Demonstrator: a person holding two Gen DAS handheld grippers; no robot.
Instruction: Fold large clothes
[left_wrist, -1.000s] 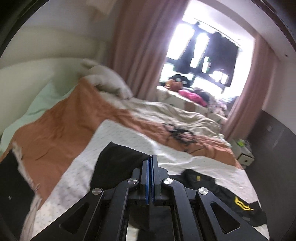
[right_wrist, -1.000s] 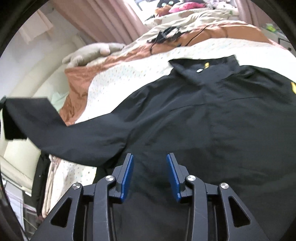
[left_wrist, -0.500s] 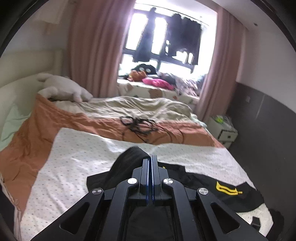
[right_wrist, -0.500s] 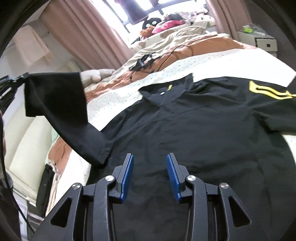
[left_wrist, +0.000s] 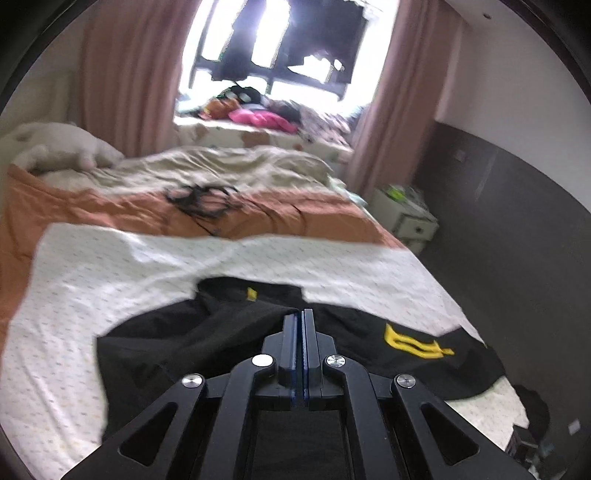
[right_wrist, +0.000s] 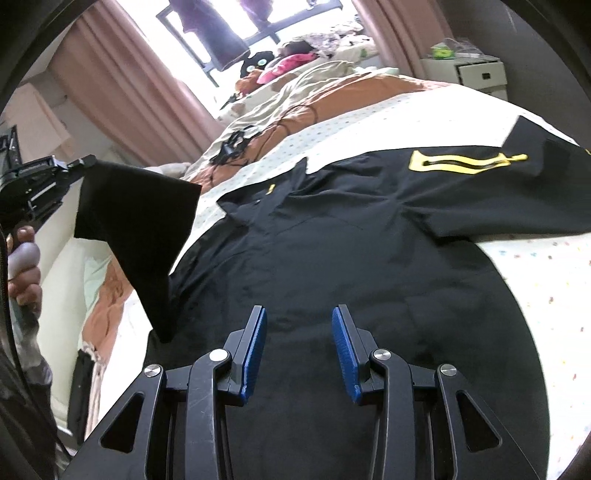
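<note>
Across the white dotted bedspread (right_wrist: 546, 295) a black shirt (right_wrist: 332, 251) lies spread flat, collar (right_wrist: 266, 199) toward the far end of the bed where the curtains (right_wrist: 122, 96) hang, hem toward the right-wrist camera, so its long axis runs from the near edge away toward the window. One short sleeve (right_wrist: 498, 192) with a yellow stripe mark (right_wrist: 465, 162) stretches out flat to the right, crosswise to the body. The opposite sleeve (right_wrist: 136, 225) is lifted clear of the bed, hanging as a dark flap with its cuff up; the left gripper (right_wrist: 86, 161) is clenched on its top corner, with a hand (right_wrist: 22, 266) around the handle below. From the left wrist view the left gripper (left_wrist: 300, 317) shows its blue pads pressed tight together above the shirt (left_wrist: 207, 339) and its collar (left_wrist: 255, 291). The right gripper (right_wrist: 298, 332) hovers over the lower body of the shirt, jaws parted, nothing between the blue pads (right_wrist: 255, 350). Black cables (right_wrist: 243, 144) lie on the orange band of bedding (left_wrist: 110, 214) beyond the collar
</note>
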